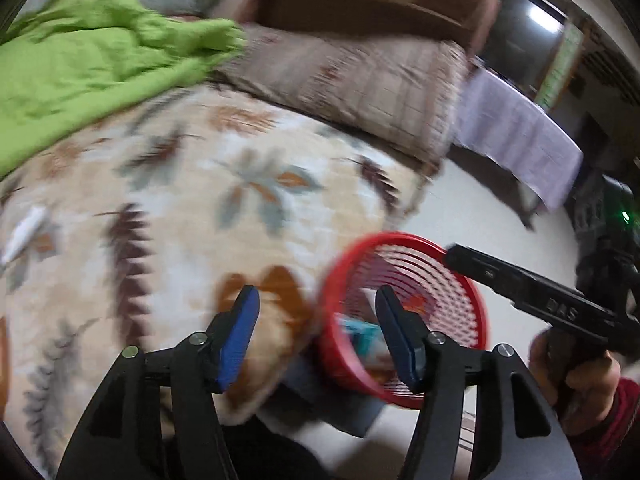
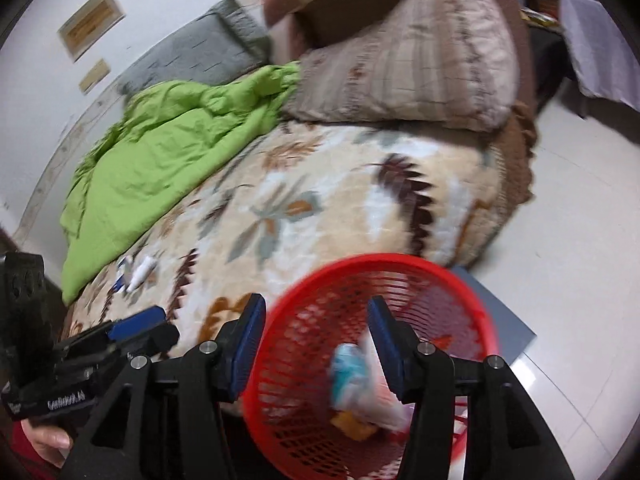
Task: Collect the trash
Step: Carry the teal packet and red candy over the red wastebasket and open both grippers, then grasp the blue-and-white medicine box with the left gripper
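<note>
The red mesh basket point(image 2: 376, 280) serves as the landmark, its wall a lattice of slots. Inside it lie a teal-and-white wrapper point(image 2: 348, 368) and an orange-yellow scrap point(image 2: 354, 426). Just behind the basket spreads a cream blanket point(image 2: 320, 184) patterned with grey-blue, rust and dark maroon leaves. Beyond that, a lime-green quilt point(image 2: 168, 148) is plain, and a beige pillow point(image 2: 420, 64) carries faint brown stripes and checks. Farther still sits a grey pillow point(image 2: 192, 52). Beside the basket the floor point(image 2: 580, 200) is glossy white. Both grippers are black with blue pads point(image 2: 248, 344). Far from the basket, a pale lilac cloth point(image 1: 516, 136) hangs.
</note>
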